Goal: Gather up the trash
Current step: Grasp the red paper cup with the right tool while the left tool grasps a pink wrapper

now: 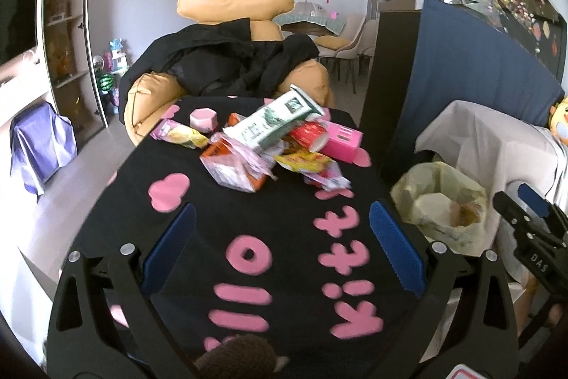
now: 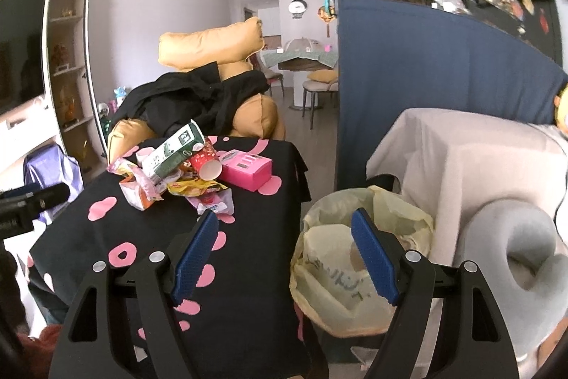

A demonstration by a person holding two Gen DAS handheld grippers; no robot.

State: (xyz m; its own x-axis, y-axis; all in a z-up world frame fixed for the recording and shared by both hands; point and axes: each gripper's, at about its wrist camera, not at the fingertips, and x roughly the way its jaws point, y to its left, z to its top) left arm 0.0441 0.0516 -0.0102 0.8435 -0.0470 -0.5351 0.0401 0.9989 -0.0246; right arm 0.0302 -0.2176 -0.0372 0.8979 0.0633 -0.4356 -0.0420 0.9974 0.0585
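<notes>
A pile of trash lies at the far end of a black table [image 1: 220, 237] with pink lettering: a green-and-white carton [image 1: 273, 123], a red paper cup [image 1: 310, 137], a pink box [image 1: 342, 142], and snack wrappers [image 1: 234, 166]. The pile also shows in the right wrist view, with the carton [image 2: 174, 150] on top. My left gripper [image 1: 282, 229] is open and empty over the table, short of the pile. My right gripper [image 2: 284, 237] is open and empty, above the gap between the table and a bin lined with a yellow bag [image 2: 333, 272]. The bin [image 1: 440, 201] stands right of the table.
An orange armchair [image 1: 227, 34] draped with black clothing stands behind the table. A blue partition [image 2: 426, 66] rises at the right. A white-covered seat [image 2: 479, 173] with a grey cushion [image 2: 522, 247] sits beside the bin. Shelves line the left wall.
</notes>
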